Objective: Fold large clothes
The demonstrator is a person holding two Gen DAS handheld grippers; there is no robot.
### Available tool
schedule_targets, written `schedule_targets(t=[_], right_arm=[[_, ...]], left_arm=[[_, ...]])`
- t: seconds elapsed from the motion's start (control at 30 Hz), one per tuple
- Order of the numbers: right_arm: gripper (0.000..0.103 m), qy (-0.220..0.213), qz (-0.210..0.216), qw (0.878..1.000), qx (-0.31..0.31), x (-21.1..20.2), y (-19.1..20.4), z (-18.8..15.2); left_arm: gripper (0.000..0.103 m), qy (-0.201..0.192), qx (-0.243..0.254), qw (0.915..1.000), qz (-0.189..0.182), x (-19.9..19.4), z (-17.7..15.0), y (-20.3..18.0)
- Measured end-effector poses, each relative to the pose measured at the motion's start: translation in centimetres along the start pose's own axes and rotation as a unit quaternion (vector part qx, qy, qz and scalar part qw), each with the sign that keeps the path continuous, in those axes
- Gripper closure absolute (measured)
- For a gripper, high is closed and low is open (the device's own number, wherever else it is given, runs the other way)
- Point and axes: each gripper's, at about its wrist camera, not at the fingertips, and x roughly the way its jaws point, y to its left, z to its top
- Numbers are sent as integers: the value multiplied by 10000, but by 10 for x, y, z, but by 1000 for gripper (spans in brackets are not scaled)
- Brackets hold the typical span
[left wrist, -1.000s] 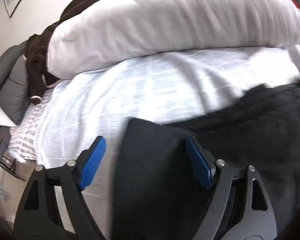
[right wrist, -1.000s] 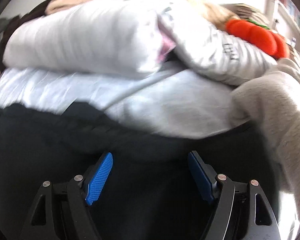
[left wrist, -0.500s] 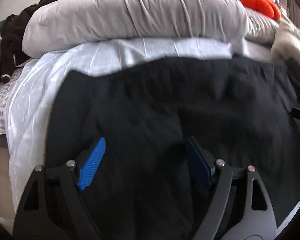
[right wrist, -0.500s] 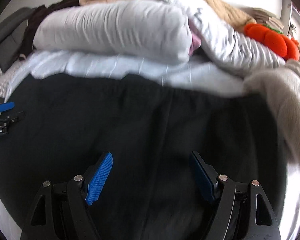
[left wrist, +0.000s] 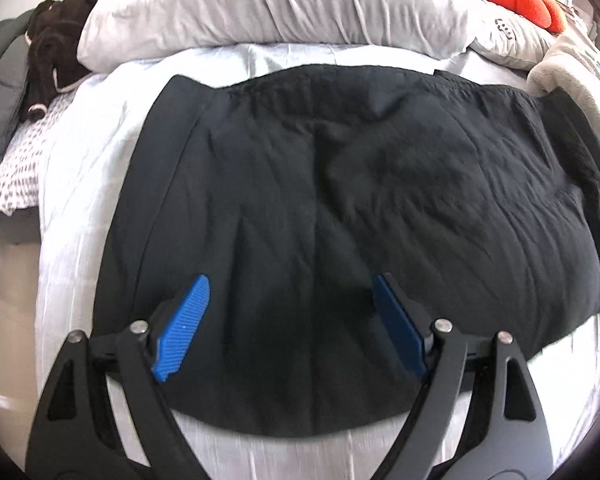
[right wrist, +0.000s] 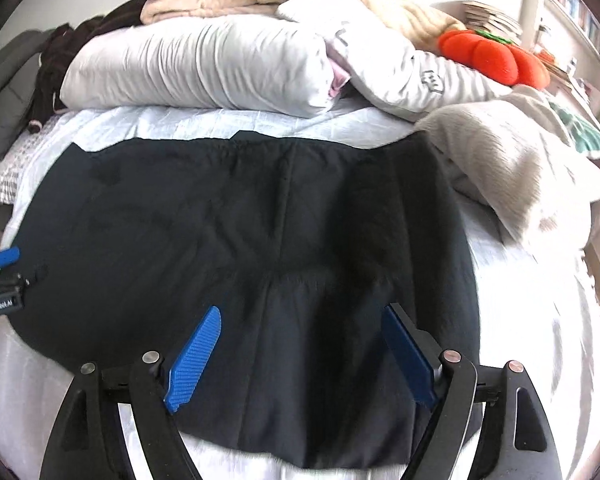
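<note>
A large black garment (left wrist: 340,208) lies spread flat on the pale blue bedsheet (left wrist: 72,208); it also shows in the right wrist view (right wrist: 260,232). My left gripper (left wrist: 290,324) is open and empty, held above the garment's near left part. My right gripper (right wrist: 300,356) is open and empty above the garment's near right part. The left gripper's blue tip (right wrist: 2,258) shows at the left edge of the right wrist view.
A rolled grey duvet (left wrist: 268,0) lies along the far side of the bed. A dark brown garment (left wrist: 56,48) is heaped at far left. An orange plush (right wrist: 492,60) and a beige fleece blanket (right wrist: 512,160) lie at right.
Both grippers have pulled back and up from the garment, so the whole black garment now shows laid flat. Both stay open.
</note>
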Motion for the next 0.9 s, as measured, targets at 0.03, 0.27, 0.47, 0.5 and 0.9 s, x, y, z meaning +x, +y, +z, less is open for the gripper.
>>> schedule_targets(t=[0.03,0.27,0.47,0.5,0.9], right_arm=[[18,4,24,10000,44,-7,0,-5],[18,75,-5,9994,335,-28,-5,-29],[16,18,109,9989,446,-25,-6,-47],[16,64,120,9989,452,-21,-5,-48],[16,123,57,9996,263,0,11,-42]], left_arm=[[18,58,-43,10000,32,-6,-5,0],[15,163,-32,9998,109,-29,-32,-3],[15,104,-68,9997,187,-33,-49,7],[15,21,-74,9998,189,-32,-52,9],[15,185,-802,9962,-280,4,-54,48]])
